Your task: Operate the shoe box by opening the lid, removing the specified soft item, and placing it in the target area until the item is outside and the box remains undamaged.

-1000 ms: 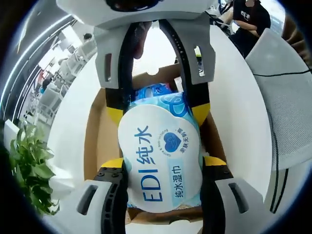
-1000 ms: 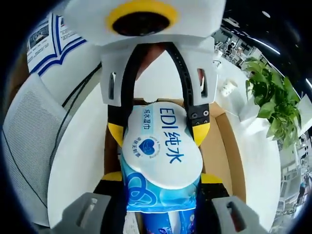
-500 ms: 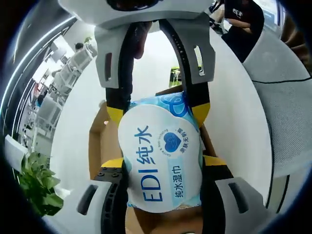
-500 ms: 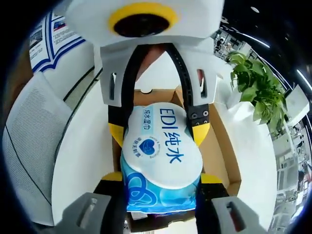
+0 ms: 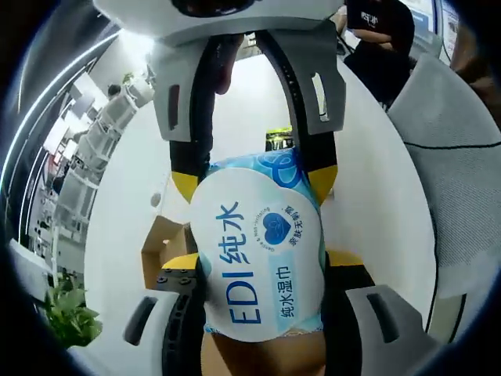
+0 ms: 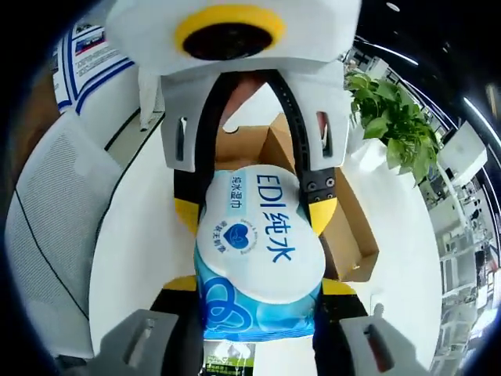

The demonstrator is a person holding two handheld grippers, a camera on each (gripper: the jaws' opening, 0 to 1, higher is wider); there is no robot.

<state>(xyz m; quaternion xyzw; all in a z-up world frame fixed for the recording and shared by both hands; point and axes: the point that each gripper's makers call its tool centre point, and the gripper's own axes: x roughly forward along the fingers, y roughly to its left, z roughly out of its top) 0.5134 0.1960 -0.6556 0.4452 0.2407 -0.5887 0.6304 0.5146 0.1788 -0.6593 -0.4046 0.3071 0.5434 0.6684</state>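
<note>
A blue-and-white pack of wet wipes (image 5: 258,262) (image 6: 258,235) hangs in the air, pinched at both ends. My left gripper (image 5: 262,262) is shut on its near end in the left gripper view, and my right gripper (image 5: 254,182) reaches in from the top, shut on the far end. The right gripper view mirrors this: the right gripper (image 6: 258,283) below, the left gripper (image 6: 255,213) above. The open cardboard shoe box (image 6: 348,235) lies on the table to the right of the pack, its lid (image 6: 246,145) raised. One box corner (image 5: 160,243) peeks out at the pack's left.
A white round table (image 5: 376,196) (image 6: 133,235) lies under everything. Grey mesh chairs (image 5: 458,157) (image 6: 47,219) stand at its edge. Potted plants (image 5: 66,317) (image 6: 391,117) sit near the box. A person in black (image 5: 380,31) sits beyond the table. A small dark-green packet (image 6: 227,356) lies below the pack.
Both grippers have carried the pack up and away from the box, which was under it and now lies off to the side. Both grips are unchanged.
</note>
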